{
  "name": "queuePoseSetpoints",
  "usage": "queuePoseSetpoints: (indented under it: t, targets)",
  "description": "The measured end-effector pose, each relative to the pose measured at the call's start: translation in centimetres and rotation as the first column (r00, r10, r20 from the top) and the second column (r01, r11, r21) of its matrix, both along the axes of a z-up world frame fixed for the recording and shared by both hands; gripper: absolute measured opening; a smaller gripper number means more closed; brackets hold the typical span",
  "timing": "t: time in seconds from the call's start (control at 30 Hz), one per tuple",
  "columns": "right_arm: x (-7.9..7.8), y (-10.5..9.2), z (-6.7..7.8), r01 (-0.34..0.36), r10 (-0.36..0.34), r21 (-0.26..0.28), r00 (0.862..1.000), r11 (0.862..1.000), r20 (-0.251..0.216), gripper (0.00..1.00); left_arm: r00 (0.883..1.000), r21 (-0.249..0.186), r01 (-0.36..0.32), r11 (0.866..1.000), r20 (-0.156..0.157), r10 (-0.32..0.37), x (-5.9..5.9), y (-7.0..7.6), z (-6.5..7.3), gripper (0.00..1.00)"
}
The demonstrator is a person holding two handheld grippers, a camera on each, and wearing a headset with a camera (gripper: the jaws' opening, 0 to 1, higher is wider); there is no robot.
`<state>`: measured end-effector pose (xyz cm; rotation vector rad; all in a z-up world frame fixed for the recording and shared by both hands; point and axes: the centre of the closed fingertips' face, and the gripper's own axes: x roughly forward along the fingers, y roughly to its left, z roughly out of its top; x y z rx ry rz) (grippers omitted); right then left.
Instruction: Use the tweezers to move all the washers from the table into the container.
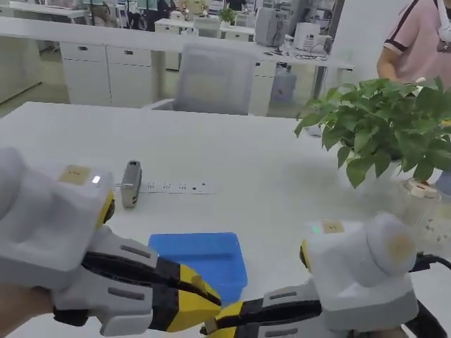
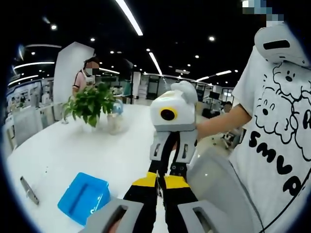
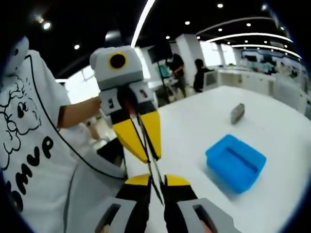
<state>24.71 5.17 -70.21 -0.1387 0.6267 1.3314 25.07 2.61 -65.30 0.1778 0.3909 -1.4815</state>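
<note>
Low in the head view my two grippers meet tip to tip above the table's near edge: the left gripper reaches in from the left and the right gripper from the right. Thin metal tweezers run between them. In the right gripper view the left gripper has its yellow jaws closed on the tweezers, and my right gripper pinches their lower end. The left gripper view has my own left gripper facing the right gripper. A blue container sits just beyond, open side up.
A white power strip and a small grey device lie on the white table behind the container. A potted plant stands at the right, a grey chair at the far edge, and a person beyond.
</note>
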Motion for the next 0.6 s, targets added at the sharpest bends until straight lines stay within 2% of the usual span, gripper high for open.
queuePoseSetpoints:
  t: [0.07,0.1,0.13,0.2,0.23,0.3,0.4,0.43,0.47,0.53,0.57,0.6]
  targets:
    - [-0.3,0.2,-0.2,-0.042,0.043,-0.045,0.999,0.998,0.016,0.05,1.000,-0.002,-0.020,1.000,-0.003,0.020,-0.2,0.3,-0.2,0.00]
    - [-0.3,0.2,-0.4,-0.058,0.059,-0.065,0.998,0.996,0.022,0.05,0.999,0.007,-0.047,0.999,-0.026,0.047,-0.1,0.5,-0.5,0.01]
    - [-0.2,0.0,-0.7,-0.078,0.083,-0.109,0.996,0.991,0.042,0.05,0.994,0.019,-0.092,0.996,-0.050,0.093,0.1,0.7,-0.8,0.05]
    - [-0.1,-0.1,-1.2,-0.107,0.117,-0.149,0.992,0.983,0.058,0.04,0.992,0.043,-0.114,0.993,-0.043,0.116,-0.2,1.3,-1.6,0.14]
    - [0.1,-0.1,-1.4,-0.107,0.117,-0.156,0.991,0.982,0.057,0.04,0.988,0.049,-0.142,0.989,-0.049,0.145,-0.1,1.6,-1.9,0.20]
    - [0.3,-0.5,-2.0,-0.125,0.141,-0.199,0.988,0.972,0.066,0.04,0.978,0.047,-0.193,0.980,-0.069,0.196,-0.3,2.3,-2.3,0.24]
    - [0.6,-1.2,-3.0,-0.158,0.191,-0.288,0.977,0.945,0.092,0.04,0.948,0.071,-0.291,0.954,-0.116,0.297,-0.5,3.8,-3.0,0.38]
    - [0.6,-1.4,-3.3,-0.166,0.205,-0.314,0.974,0.935,0.094,0.04,0.938,0.090,-0.311,0.946,-0.133,0.321,-0.8,4.4,-3.5,0.47]
    - [0.5,-1.5,-3.7,-0.186,0.228,-0.336,0.970,0.923,0.089,0.05,0.923,0.108,-0.339,0.934,-0.153,0.353,-1.1,5.0,-4.0,0.55]
    - [0.6,-1.5,-4.3,-0.204,0.242,-0.352,0.968,0.913,0.067,0.05,0.901,0.130,-0.373,0.919,-0.187,0.392,-1.9,5.8,-4.7,0.70]
    - [0.6,-1.6,-4.5,-0.211,0.251,-0.365,0.966,0.907,0.065,0.05,0.893,0.140,-0.385,0.912,-0.192,0.407,-2.1,6.1,-5.0,0.72]
    - [0.8,-1.7,-4.8,-0.218,0.263,-0.384,0.962,0.897,0.068,0.05,0.878,0.148,-0.422,0.895,-0.180,0.444,-2.2,6.8,-5.4,0.73]
